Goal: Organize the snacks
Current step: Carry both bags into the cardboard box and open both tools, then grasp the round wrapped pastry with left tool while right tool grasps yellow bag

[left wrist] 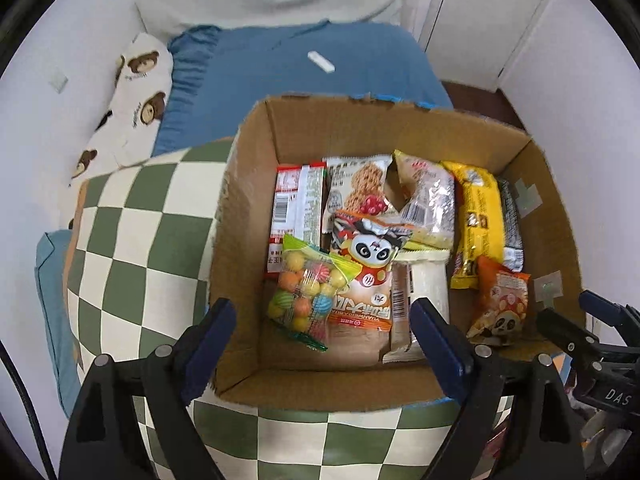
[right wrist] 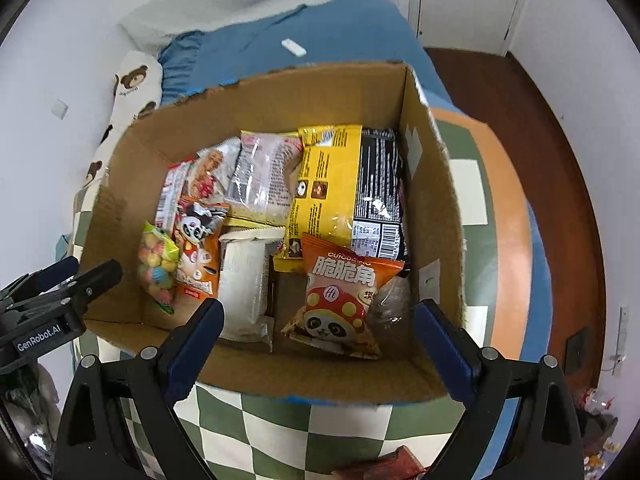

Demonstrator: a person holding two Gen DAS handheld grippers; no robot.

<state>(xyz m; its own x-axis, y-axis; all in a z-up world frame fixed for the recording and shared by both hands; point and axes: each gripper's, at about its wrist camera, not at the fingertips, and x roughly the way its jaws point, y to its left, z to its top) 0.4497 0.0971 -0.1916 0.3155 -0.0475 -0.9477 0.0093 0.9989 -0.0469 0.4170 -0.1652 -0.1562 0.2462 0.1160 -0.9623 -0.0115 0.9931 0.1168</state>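
Surface: green-and-white checked cushion lying on a bed with a blue sheet. Bear-print pillow at 10 o'clock in the left wrist view, against a white wall. Small white oblong object on the sheet at 12 o'clock. White door at 1 o'clock; dark wood floor at 2 o'clock in the right wrist view.

Cardboard box sits open-topped on the cushion, centre of both views, blue tape along its rim. Snacks inside, packed loosely and overlapping:
- red-and-white pack, far left, at 11 o'clock
- oat-cookie pack next to it
- clear-windowed pack, then yellow pack, then black pack against the right wall
- bag of coloured candy balls, near left corner
- orange panda pack, partly over the candy bag's neighbour
- white pack, centre front
- small orange panda bag, right front, tilted

Left gripper: fingers spread wide, above the box's near edge, nothing between them.
Right gripper: spread wide likewise, empty, over the front of the box; the small orange panda bag lies below, apart from the pads.
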